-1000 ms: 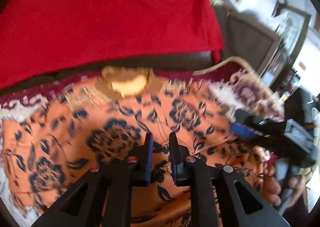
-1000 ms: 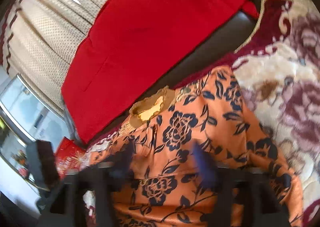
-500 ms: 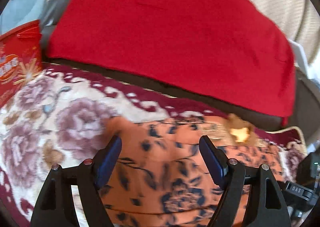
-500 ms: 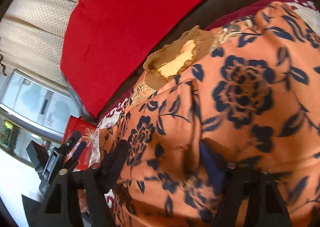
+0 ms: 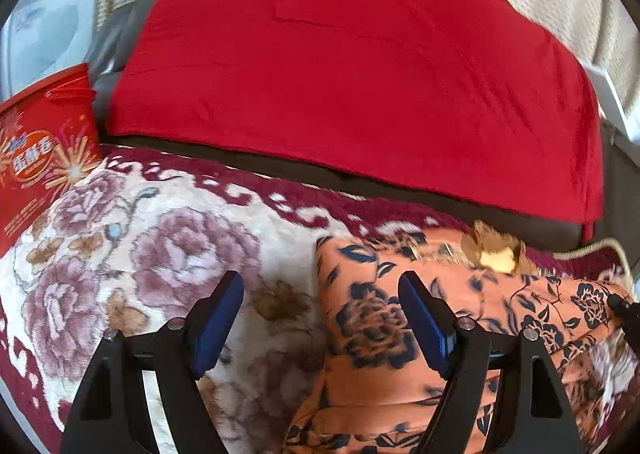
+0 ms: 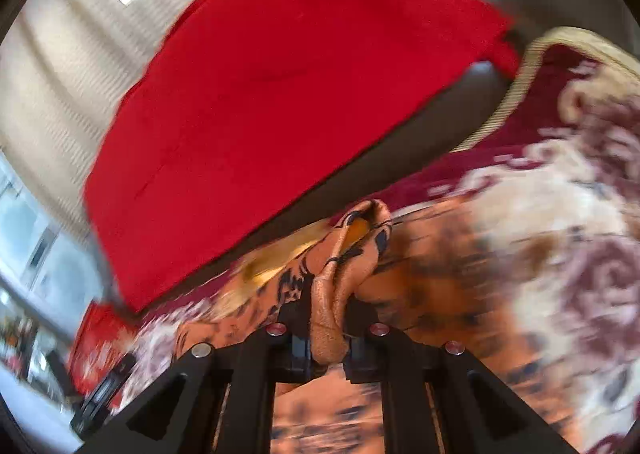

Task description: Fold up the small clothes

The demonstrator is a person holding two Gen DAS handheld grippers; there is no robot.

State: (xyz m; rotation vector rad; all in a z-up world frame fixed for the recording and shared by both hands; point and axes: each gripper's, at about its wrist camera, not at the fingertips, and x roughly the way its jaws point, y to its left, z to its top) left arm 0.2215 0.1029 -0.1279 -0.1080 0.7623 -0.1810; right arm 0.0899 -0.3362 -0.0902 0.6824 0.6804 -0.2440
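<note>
Garment (image 5: 404, 338): orange fabric with a dark floral print and a gold-trimmed neckline, lying on the flowered blanket (image 5: 168, 238) that covers the seat in front of the red cushion (image 5: 360, 66).

Left side. In my left wrist view the near-left edge of the garment runs as a straight, clean line down the blanket, and the cloth beside it looks doubled over. I judge that one side has already been folded inward. My left gripper (image 5: 320, 328) hangs just above that edge with its jaws standing wide and nothing between the blue pads; the left pad (image 5: 218, 328) is over bare blanket, the right one over the print. It holds nothing.

Right side. My right gripper (image 6: 326, 338) is clamped tight on a bunched ridge of the orange cloth, which sticks up between the jaws and stands clear of the blanket. The rest of this view is heavily blurred, so I cannot tell which corner or sleeve this pinch belongs to, nor how much fabric trails from it.

Progress, as a judgement: partway. One side fold appears in place, the opposite side is pinched up but not yet laid over, and the neckline (image 5: 496, 252) is exposed at the far end, so no lengthwise fold has been made. Left to do: lay the right side across, flatten it, then fold the length.

Other items: a red printed box (image 5: 36, 158) at the left end of the seat. No other clothes are visible in either view.
</note>
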